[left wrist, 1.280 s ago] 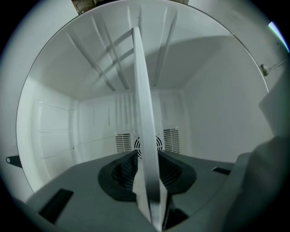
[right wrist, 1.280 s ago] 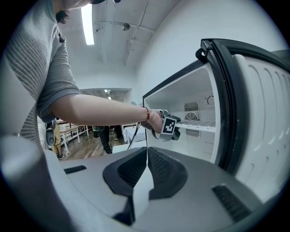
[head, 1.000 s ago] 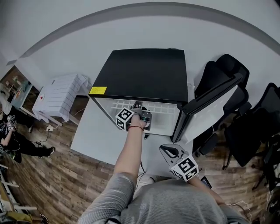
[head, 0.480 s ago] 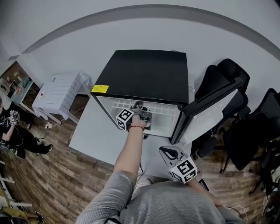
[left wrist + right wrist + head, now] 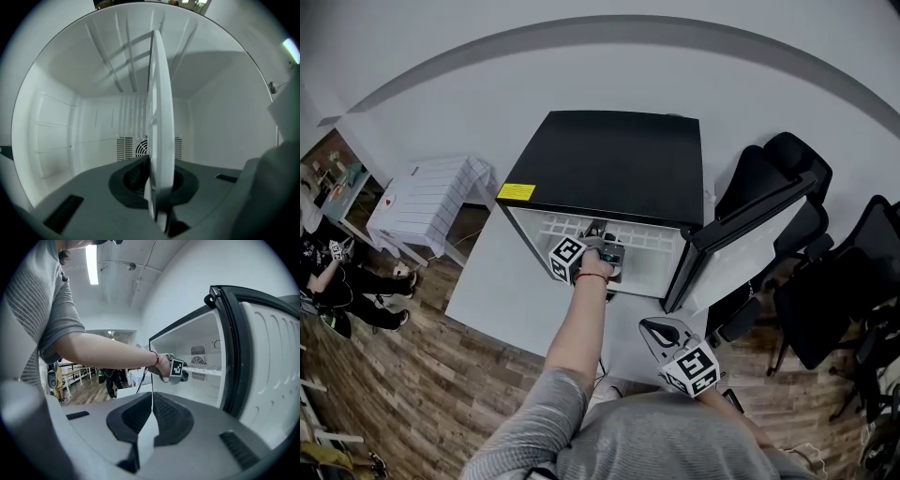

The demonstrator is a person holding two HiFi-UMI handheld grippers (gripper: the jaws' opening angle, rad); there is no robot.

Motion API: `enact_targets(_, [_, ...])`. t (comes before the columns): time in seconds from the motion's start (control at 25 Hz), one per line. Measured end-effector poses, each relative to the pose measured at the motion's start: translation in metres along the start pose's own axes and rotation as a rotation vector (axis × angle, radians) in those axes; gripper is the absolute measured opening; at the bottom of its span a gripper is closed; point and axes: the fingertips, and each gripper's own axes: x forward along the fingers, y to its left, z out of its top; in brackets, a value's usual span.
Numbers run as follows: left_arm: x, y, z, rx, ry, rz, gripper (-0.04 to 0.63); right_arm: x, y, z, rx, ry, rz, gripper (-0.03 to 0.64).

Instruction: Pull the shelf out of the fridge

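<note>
L gripper (image 5: 158, 197) jaws just closed, now pinching front edge of shelf (image 5: 161, 108). Shelf is seated inside fridge (image 5: 609, 159), not yet drawn out. R gripper (image 5: 143, 427) is pressed together, empty, held back by the body, well apart from door (image 5: 750, 225).

For the pull: keep L level w/ shelf plane and draw straight back, no twist. Grip is on a thin edge, so it could slip or rack. If it binds, prob lift the front a bit. R can support the underside once shelf clears.
</note>
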Motion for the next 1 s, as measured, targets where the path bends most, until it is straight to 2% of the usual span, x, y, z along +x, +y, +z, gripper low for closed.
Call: enact_targets(1.0, [-0.038, -0.003, -0.006, -0.009, 0.018, -0.02, 0.037, 0.007, 0.016, 0.002, -0.01, -0.039, 0.021, 0.014])
